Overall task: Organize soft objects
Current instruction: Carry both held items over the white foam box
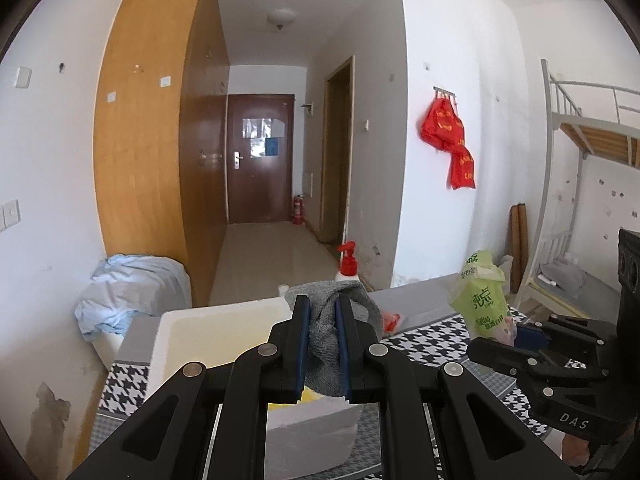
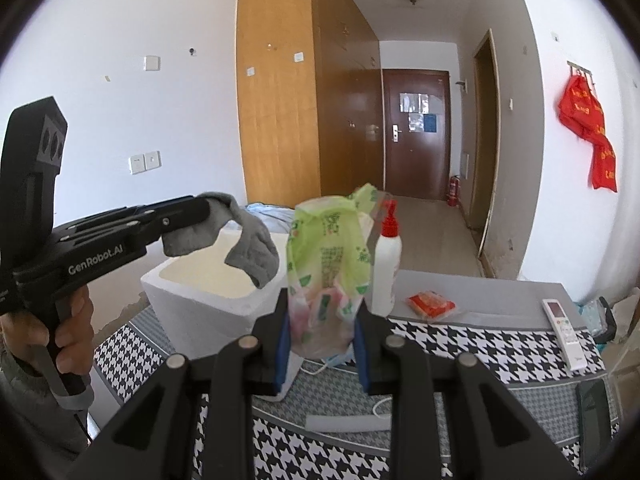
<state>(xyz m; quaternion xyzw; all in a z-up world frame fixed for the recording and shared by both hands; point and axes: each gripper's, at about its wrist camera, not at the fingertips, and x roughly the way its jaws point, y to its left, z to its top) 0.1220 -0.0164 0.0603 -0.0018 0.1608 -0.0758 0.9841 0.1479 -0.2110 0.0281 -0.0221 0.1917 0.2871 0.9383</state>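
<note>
Left gripper (image 1: 322,344) jaws clamp grey sock (image 1: 332,344); right gripper (image 2: 322,344) jaws seemingly grip green bag (image 2: 326,264).

A dormitory-style room: a metal loft bed (image 1: 592,128) with ladder stands by the white wall, a tall wooden wardrobe (image 2: 280,92) lines a corridor leading to a brown door (image 2: 416,132), a fire extinguisher (image 1: 298,210) sits beside it, and red bags (image 1: 450,136) hang from wall hooks

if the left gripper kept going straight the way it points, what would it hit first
Probably nothing soon: the left gripper, holding the gray sock, points over the white foam box toward open hallway floor. Depth unclear.
</note>
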